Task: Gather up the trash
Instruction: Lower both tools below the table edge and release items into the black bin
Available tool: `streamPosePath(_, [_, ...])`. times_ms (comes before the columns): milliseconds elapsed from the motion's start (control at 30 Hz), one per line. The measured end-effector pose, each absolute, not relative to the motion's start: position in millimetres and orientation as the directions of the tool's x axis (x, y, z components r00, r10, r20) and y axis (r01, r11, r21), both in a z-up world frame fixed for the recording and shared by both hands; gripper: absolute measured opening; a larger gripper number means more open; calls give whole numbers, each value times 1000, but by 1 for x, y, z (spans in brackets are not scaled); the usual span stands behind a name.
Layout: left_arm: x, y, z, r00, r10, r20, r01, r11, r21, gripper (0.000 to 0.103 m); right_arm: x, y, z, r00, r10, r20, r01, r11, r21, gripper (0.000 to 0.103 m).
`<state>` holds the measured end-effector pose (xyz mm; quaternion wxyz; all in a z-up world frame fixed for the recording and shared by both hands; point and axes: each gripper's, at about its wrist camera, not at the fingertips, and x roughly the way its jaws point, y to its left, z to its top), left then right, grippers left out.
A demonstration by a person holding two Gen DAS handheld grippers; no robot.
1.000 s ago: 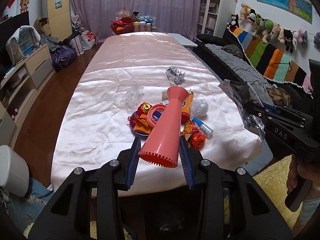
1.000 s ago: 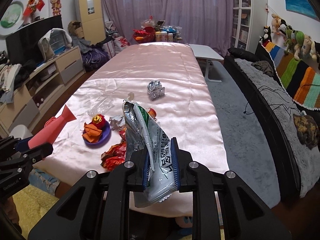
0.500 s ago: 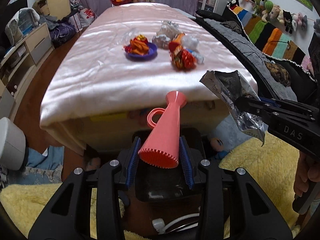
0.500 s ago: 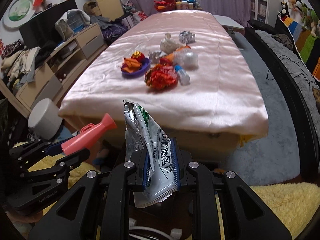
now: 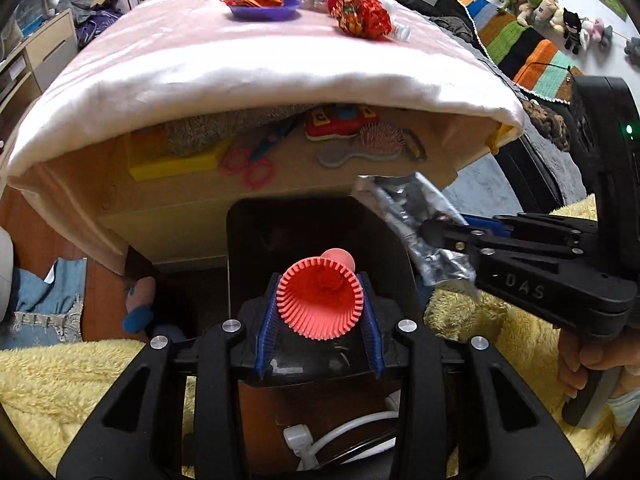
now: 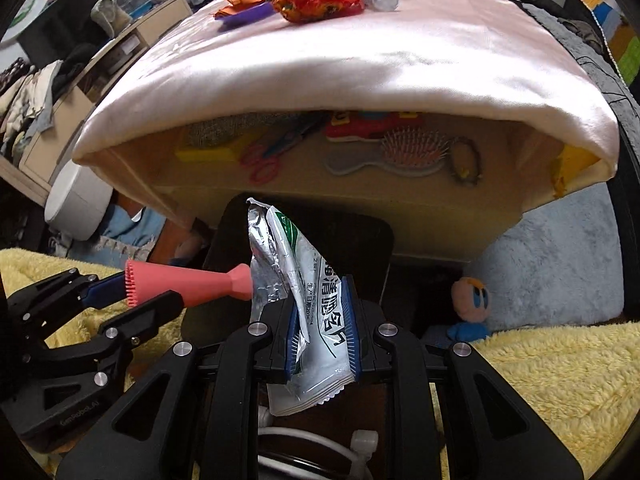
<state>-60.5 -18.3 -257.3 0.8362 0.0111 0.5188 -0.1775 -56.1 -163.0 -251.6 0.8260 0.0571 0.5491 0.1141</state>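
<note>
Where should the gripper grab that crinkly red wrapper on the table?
Probably pinch the crumpled red foil wrapper across its bunched middle, coming from above. It lies loose on the pink tablecloth, the raised folds giving the fingers something to close on.

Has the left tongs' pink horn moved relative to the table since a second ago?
Yes. The pink horn hung over the table top among the trash; it has come down and back, now below the table's edge, over the black bin.
</note>
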Motion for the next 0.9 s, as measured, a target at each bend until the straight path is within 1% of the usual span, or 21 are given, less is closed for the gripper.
streamPosePath(133, [-55,-19,-264,387,-278,-879,303,939,-164,34,-47,-158,-251,381,229,-896,-118,973,198,21])
streamPosePath(167, [-54,-18,-266,385,-276,-881,302,939,-162,34,-45,-157,-251,380,226,-897,-116,974,196,22])
streamPosePath(333, [-50,-18,-272,369,-280,-886,312,935,-165,34,-37,-158,-254,358,239,-903,-106,971,214,24])
streamPosePath(367, [-49,-18,-273,365,-283,-887,312,935,-170,35,-36,-157,-255,355,237,-904,-110,971,212,26])
streamPosePath(433, [-47,-16,-275,355,-286,-890,305,935,-179,35,-34,-156,-255,354,239,-904,-107,971,215,42])
streamPosePath(467, [-46,-15,-276,353,-284,-891,297,937,-181,35,-33,-159,-256,354,244,-903,-100,970,223,60])
streamPosePath(500, [-45,-14,-276,354,-279,-892,292,940,-178,36,-32,-161,-256,359,246,-900,-90,969,229,66])
streamPosePath(533, [-45,-14,-276,356,-274,-894,287,942,-174,40,-32,-162,-255,367,245,-898,-83,969,231,66])
streamPosePath(567, [-45,-13,-276,360,-273,-892,285,943,-174,50,-31,-163,-253,373,242,-896,-78,970,230,66])
streamPosePath(600, [-44,-13,-275,364,-272,-891,283,943,-172,58,-30,-164,-252,378,240,-894,-71,971,230,67])
streamPosePath(667, [-44,-12,-274,366,-272,-890,285,943,-171,63,-29,-169,-248,387,244,-889,-55,969,242,69])
streamPosePath(700, [-44,-12,-272,369,-277,-887,285,942,-175,71,-28,-173,-244,396,248,-884,-46,967,250,69])
streamPosePath(800, [-44,-9,-263,395,-280,-875,286,943,-172,85,-28,-186,-227,440,246,-864,-21,964,264,73])
streamPosePath(833, [-44,-8,-258,409,-276,-870,285,944,-165,88,-28,-190,-220,459,240,-855,-15,965,262,74])
streamPosePath(867, [-44,-6,-252,427,-266,-864,284,947,-151,93,-28,-195,-212,480,230,-847,-8,966,258,76])
streamPosePath(900, [-44,-5,-245,452,-249,-857,284,950,-126,95,-28,-199,-204,500,221,-837,-2,967,254,79])
